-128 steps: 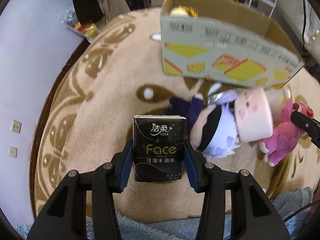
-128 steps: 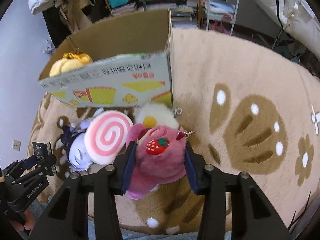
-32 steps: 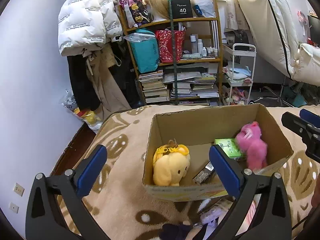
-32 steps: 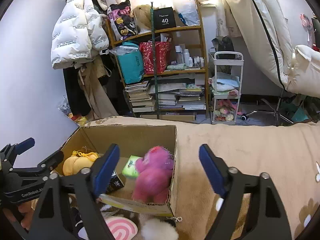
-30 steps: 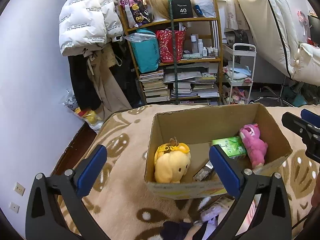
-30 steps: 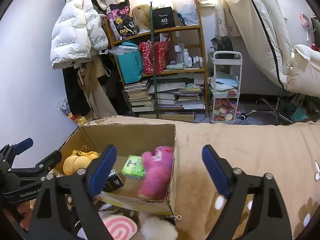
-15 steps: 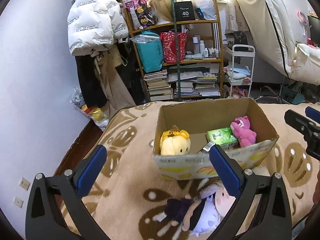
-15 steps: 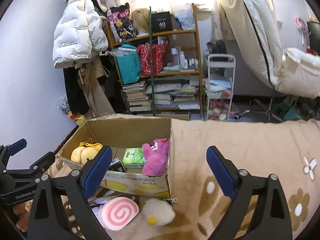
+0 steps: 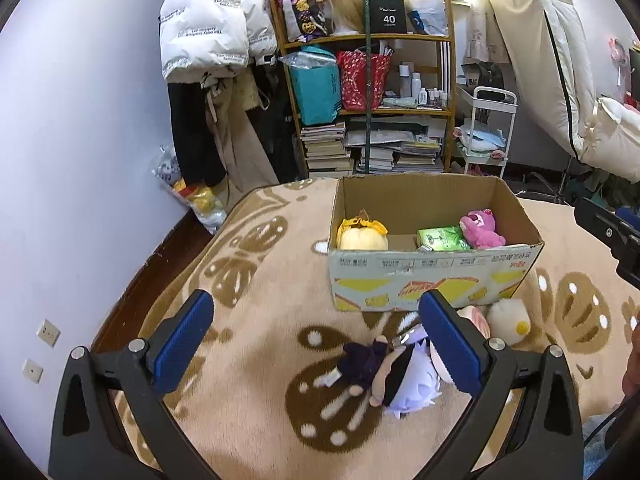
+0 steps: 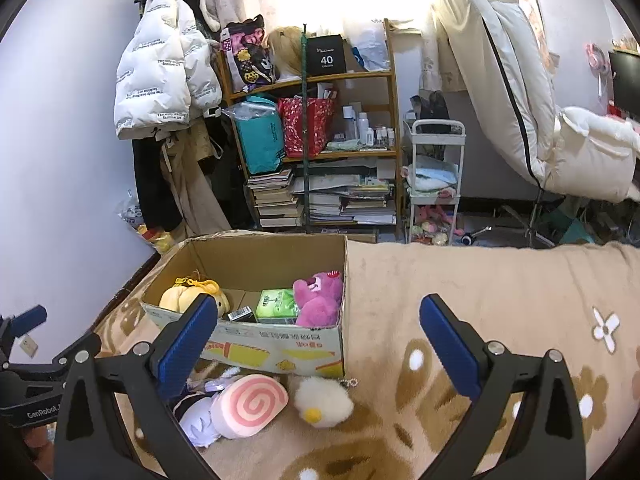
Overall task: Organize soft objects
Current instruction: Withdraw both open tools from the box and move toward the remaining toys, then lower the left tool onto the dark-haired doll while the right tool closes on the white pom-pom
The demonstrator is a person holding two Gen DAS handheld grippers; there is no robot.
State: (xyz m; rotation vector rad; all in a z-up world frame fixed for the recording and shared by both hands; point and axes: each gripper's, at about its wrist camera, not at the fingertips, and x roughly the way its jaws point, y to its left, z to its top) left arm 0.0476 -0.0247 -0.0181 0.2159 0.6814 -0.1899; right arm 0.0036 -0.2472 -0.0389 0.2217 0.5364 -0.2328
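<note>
A cardboard box [image 9: 432,280] stands on the beige rug and holds a yellow plush [image 9: 362,234], a green tissue pack [image 9: 442,238] and a pink bear plush [image 9: 480,226]. The box [image 10: 280,344] also shows in the right wrist view, with a black tissue pack [image 10: 240,314] inside. In front of it lie a purple-haired doll [image 9: 396,376], a pink swirl plush [image 10: 250,404] and a white duck plush [image 10: 322,400]. My left gripper [image 9: 316,336] and right gripper [image 10: 316,336] are both open, empty and held above the rug.
A cluttered wooden shelf [image 10: 320,148] with books and bags stands behind the box. A white coat [image 10: 160,80] hangs on the left wall. A white trolley [image 10: 436,176] stands at the right of the shelf. The rug [image 10: 500,292] stretches right of the box.
Both grippers let go of the black tissue pack and the pink bear into the box, opened wide, then pulled back and up from it.
</note>
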